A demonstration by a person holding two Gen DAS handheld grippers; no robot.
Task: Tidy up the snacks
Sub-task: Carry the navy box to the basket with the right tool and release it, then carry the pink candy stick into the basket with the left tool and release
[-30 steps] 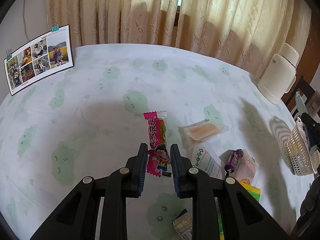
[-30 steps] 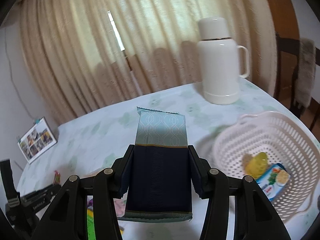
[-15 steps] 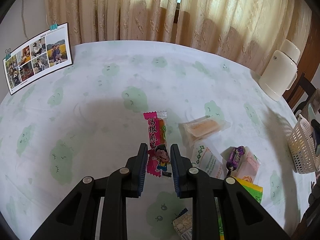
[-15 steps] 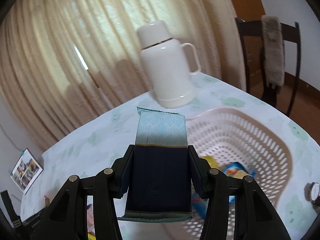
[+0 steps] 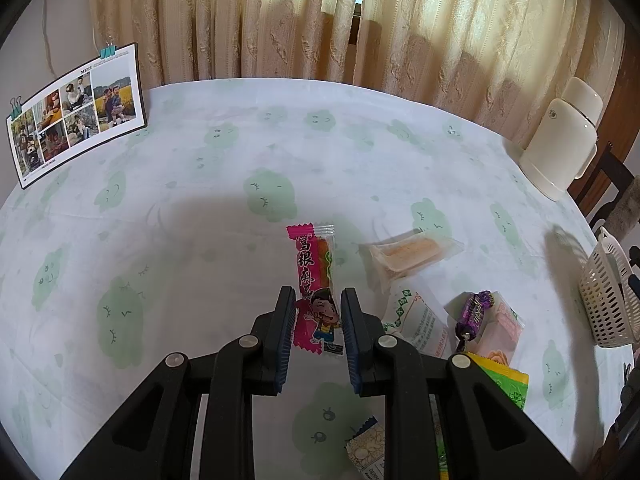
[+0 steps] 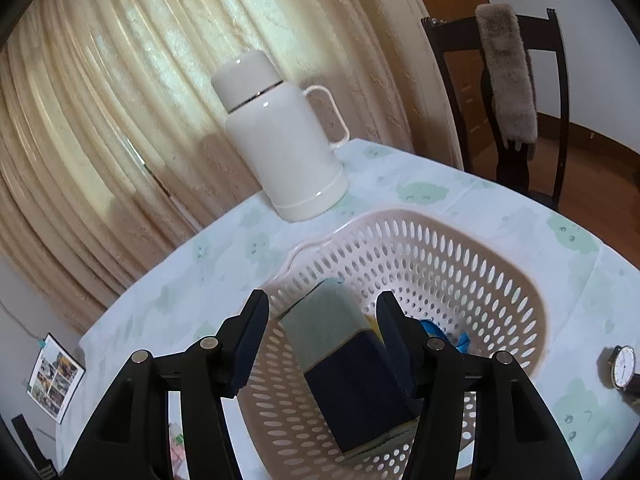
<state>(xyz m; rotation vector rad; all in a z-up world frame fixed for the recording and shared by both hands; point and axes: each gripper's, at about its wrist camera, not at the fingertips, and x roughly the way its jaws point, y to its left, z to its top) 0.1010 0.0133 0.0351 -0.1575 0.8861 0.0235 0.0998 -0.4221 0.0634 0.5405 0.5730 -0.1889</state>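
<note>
Setting: a round table (image 5: 168, 216) under a white cloth printed with pale green clouds, cream curtains (image 5: 280, 20) behind it.
Far left: a clipped photo collage card (image 5: 76, 114) stands at the table's far left edge.
Left gripper (image 5: 318, 306): its jaws stand close together around the near end of a pink sausage snack stick (image 5: 314, 284), which lies flat on the cloth and points away; whether the pads press it I cannot tell from the view.
Loose snacks: right of the stick lie a clear-wrapped cake (image 5: 408, 256), a white and green sachet (image 5: 420, 322), a purple candy (image 5: 474, 308) on a pale pink packet (image 5: 502, 326), and a yellow-green packet (image 5: 506, 380) nearer the camera.
Right edge: a cream thermos jug (image 6: 280, 148) stands far, beside a dark chair (image 6: 516, 92) with a grey fur pad.
Basket: a pale pink perforated basket (image 6: 480, 264) sits near the thermos.
Right gripper (image 6: 322, 308): its jaws have just been opening and now stand spread; a navy and teal snack pouch (image 6: 344, 356) is tilted between them, blurred, over the basket, clear of the left pad.
In the basket: yellow and blue packets show behind the pouch.
Near right: a wristwatch (image 6: 624, 368) lies on the cloth.
</note>
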